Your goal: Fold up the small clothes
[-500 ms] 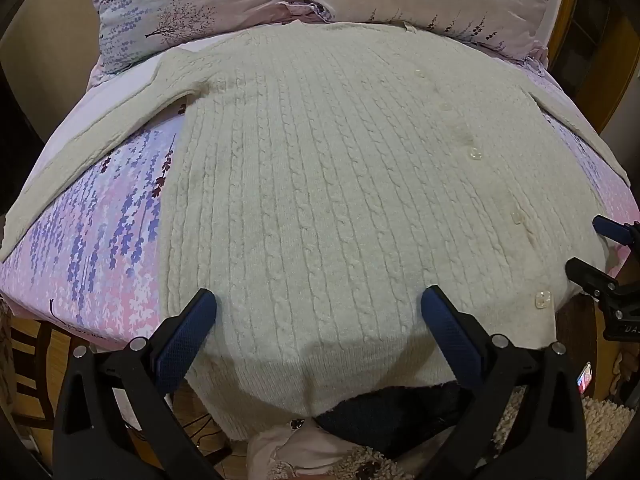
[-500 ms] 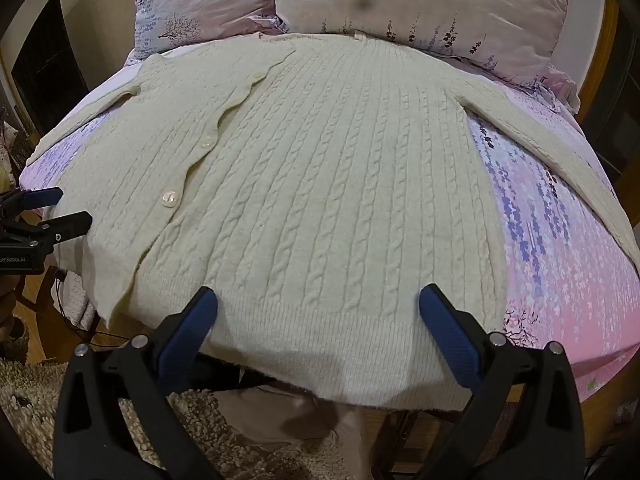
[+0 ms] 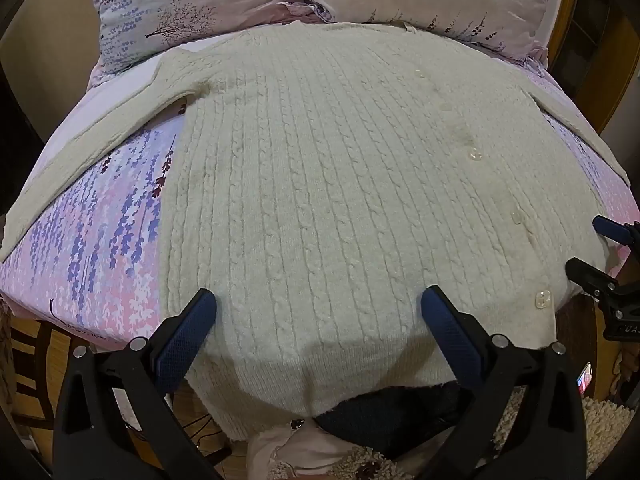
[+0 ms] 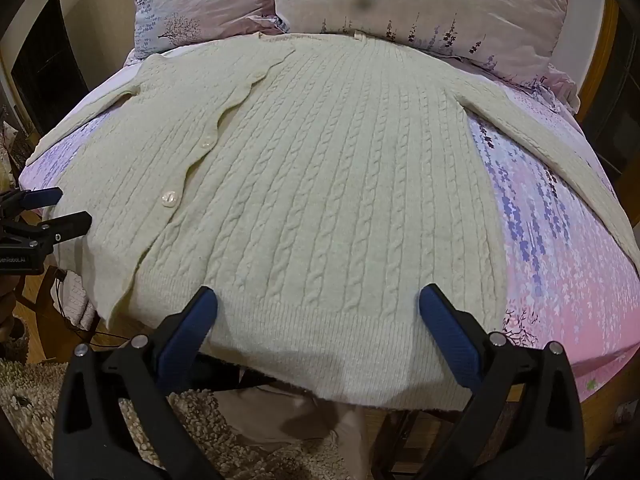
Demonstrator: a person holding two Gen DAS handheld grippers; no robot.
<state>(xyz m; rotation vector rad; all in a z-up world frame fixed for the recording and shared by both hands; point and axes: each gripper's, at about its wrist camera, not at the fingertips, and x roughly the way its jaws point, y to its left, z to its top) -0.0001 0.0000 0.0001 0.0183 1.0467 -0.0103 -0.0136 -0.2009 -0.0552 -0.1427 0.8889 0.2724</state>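
Observation:
A cream cable-knit cardigan point(image 3: 340, 184) lies spread flat, front up and buttoned, on the bed, with both sleeves stretched out to the sides. It also shows in the right wrist view point(image 4: 328, 184). Its hem hangs over the bed's near edge. My left gripper point(image 3: 318, 312) is open and empty just above the hem on the cardigan's left half. My right gripper point(image 4: 318, 308) is open and empty above the hem on the right half. Each gripper shows at the edge of the other's view, the right one point(image 3: 600, 256) and the left one point(image 4: 48, 216).
The bed has a pink and purple floral sheet point(image 3: 92, 264). Two floral pillows point(image 4: 420, 4) lie at the head, touching the collar. A shaggy beige rug point(image 4: 192, 424) lies on the floor below the near edge. Wooden bed frame at right point(image 4: 600, 16).
Nothing has visibly changed; both grippers hold still, open, over the hem.

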